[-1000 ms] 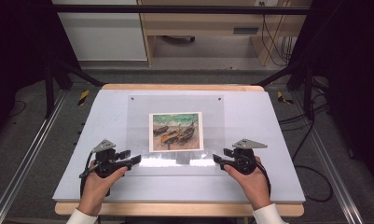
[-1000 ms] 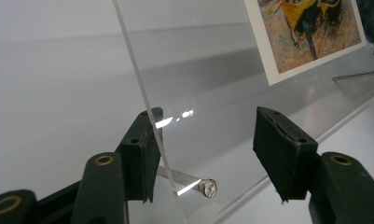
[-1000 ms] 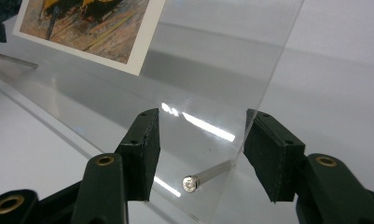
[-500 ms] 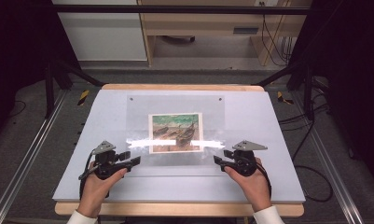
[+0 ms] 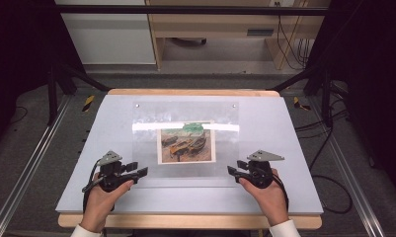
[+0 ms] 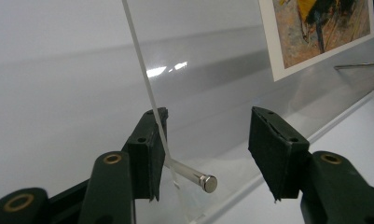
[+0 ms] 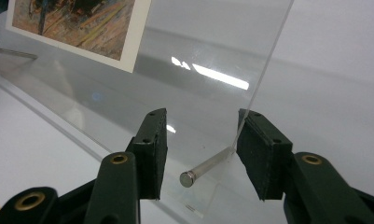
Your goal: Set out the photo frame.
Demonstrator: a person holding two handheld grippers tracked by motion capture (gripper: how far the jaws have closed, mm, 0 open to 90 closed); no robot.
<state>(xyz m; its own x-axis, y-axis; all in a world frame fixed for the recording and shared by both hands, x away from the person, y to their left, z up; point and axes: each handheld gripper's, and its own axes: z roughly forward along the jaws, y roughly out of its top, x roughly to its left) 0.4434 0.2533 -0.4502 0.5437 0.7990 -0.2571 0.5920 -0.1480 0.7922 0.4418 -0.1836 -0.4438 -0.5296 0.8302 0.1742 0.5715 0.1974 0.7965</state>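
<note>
from above, a clear acrylic sheet (image 5: 185, 140) lies over the middle of the pale table (image 5: 294, 128), with a small painted picture (image 5: 186, 145) of boats under or in it and a bright band of glare across its upper part. two small studs show at the sheet's far corners. the left gripper (image 5: 141, 173) sits at the sheet's near left corner and the right gripper (image 5: 231, 171) at its near right corner, each held in a hand that comes in from the bottom edge, white cuffs just showing. in the left gripper view, the jaws stand apart, and the edge of the clear sheet (image 6: 142, 79) runs up from just beside the left jaw's pad; a short metal pin (image 6: 194, 175) with a rounded cap sticks out of the sheet's corner between the jaws, and the picture (image 6: 315, 32) shows at the top right. in the right gripper view, the jaws are likewise spread, with the sheet's edge (image 7: 264, 79) meeting the right jaw's pad and a second metal pin (image 7: 205, 170) pointing out between them; i cannot tell whether either pad actually touches the sheet. the picture (image 7: 77, 23) sits at the top left there.
</note>
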